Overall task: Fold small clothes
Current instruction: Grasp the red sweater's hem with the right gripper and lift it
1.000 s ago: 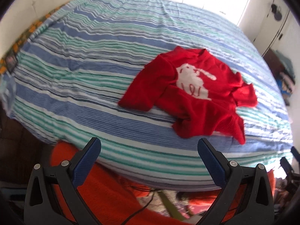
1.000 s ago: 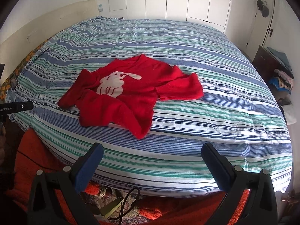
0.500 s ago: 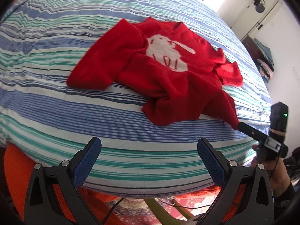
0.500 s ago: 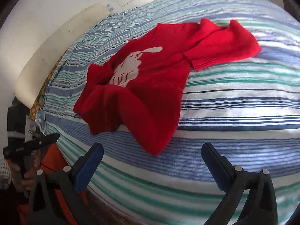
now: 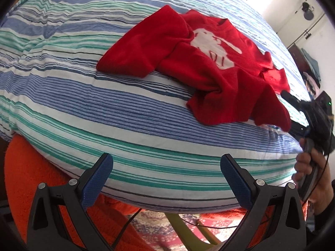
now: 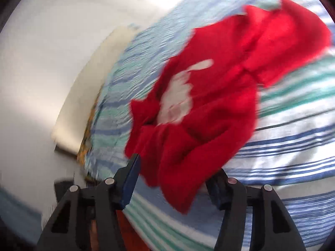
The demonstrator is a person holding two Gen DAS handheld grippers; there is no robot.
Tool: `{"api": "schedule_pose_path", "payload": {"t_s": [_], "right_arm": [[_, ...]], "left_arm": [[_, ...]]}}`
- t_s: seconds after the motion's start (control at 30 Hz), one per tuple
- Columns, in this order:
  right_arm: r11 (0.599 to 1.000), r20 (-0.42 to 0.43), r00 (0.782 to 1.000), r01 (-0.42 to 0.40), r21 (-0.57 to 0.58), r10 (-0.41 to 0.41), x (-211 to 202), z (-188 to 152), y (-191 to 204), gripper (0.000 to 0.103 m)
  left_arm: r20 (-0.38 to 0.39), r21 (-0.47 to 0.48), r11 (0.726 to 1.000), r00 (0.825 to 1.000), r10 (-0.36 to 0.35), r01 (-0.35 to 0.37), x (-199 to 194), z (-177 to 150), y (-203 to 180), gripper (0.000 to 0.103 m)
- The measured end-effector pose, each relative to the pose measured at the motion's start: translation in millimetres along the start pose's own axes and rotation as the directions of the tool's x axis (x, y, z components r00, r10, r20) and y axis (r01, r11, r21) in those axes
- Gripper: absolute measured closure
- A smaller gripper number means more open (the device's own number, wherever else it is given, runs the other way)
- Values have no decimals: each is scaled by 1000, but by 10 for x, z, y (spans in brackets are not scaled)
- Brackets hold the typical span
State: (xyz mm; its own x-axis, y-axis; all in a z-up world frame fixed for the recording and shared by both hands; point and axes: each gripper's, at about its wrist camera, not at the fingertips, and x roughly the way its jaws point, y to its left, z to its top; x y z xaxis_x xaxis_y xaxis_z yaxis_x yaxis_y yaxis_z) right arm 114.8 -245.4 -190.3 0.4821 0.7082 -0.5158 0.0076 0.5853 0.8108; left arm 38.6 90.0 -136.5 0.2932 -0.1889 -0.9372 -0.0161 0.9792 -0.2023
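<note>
Black-framed tongs (image 5: 166,175) with silver screws, textured blue pads (image 5: 96,179), thin black cable.

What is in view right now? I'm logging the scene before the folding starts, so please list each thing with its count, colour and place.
sweater: one, red with a white figure on the front, crumpled on the bed, its near hem corner between the right gripper's closing pads
bedspread: one, blue, green and white stripes, covering the bed
blanket: one, orange, below the bed's near edge
headboard: one, cream, at the far end of the bed, blurred
pile of clothes: one, mixed colours, on dark furniture at the far right
cable: one, black, on the patterned floor under the bed edge
left gripper: one, black with blue pads, open over the bed edge, holding nothing
right gripper: one, black with blue pads, closing at the sweater's hem
hand: one, holding the right gripper's handle
</note>
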Motion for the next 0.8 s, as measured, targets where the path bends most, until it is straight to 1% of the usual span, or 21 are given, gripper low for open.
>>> {"api": "schedule_pose_path", "payload": {"t_s": [0.07,0.13,0.17,0.2,0.23,0.27,0.3,0.37,0.43,0.47,0.5,0.53,0.57,0.6,0.63,0.67,0.7,0.73,0.77,0.8], "right_arm": [[993,11,1000,2,117,-3,54,98,-185,44],[980,-31,999,-18,196,25,163,145,-287,43],[974,-65,997,-26,225,41,210,141,-312,40],[969,-96,993,-46,242,71,249,122,-309,33],[967,-123,987,-75,242,107,255,89,-288,30],[970,-147,979,-105,217,139,245,43,-222,25],[979,-171,974,-120,164,148,226,-4,-139,24],[995,-212,972,-94,24,97,233,-74,33,24],[994,-257,965,-71,-81,48,320,-95,145,24],[991,-261,965,-46,-127,11,352,-115,206,25],[985,-249,968,-11,-171,-33,385,-123,253,29],[980,-244,969,2,-199,-51,397,-141,279,38],[979,-232,971,5,-202,-53,391,-119,305,73],[983,-210,977,7,-181,-46,350,-106,291,94],[991,-184,983,-29,-129,4,306,-83,267,95],[991,-145,982,-130,-41,123,216,-52,220,95],[972,-89,968,-232,44,235,121,-82,110,95],[941,-24,947,-314,126,320,9,-50,16,95],[919,19,936,-348,185,351,-57,-39,-92,95],[914,46,942,-334,229,332,-84,-34,-207,94]], "left_arm": [[-2,5,1000,1000,4,-4,6,-1,-11,1],[-1,13,1000,1000,9,-9,-8,-15,-15,1],[4,18,1000,1000,15,-16,-25,-34,-11,1],[7,20,1000,1000,21,-21,-35,-48,-4,1],[8,21,999,1000,25,-25,-40,-64,5,1],[5,17,999,1000,28,-28,-33,-79,21,1],[1,13,1000,1000,28,-28,-18,-80,27,1],[-20,-2,1000,1000,22,-22,41,-76,53,1],[-31,-7,1000,999,27,-27,70,-64,57,1],[-28,-5,1000,999,30,-30,67,-59,51,1],[-24,-1,999,999,32,-32,59,-55,43,1],[-17,3,999,999,35,-35,44,-54,35,1],[-7,7,999,999,40,-40,17,-59,36,1],[-1,7,999,999,44,-44,-1,-66,43,1],[4,6,999,999,48,-48,-10,-68,44,1],[8,3,999,999,51,-51,-23,-76,58,1],[8,-1,999,999,50,-50,-21,-77,71,1],[6,-6,999,999,48,-48,-8,-75,86,1],[-3,-12,999,999,42,-42,27,-65,97,1],[-12,-14,999,999,39,-39,56,-54,102,1]]}}
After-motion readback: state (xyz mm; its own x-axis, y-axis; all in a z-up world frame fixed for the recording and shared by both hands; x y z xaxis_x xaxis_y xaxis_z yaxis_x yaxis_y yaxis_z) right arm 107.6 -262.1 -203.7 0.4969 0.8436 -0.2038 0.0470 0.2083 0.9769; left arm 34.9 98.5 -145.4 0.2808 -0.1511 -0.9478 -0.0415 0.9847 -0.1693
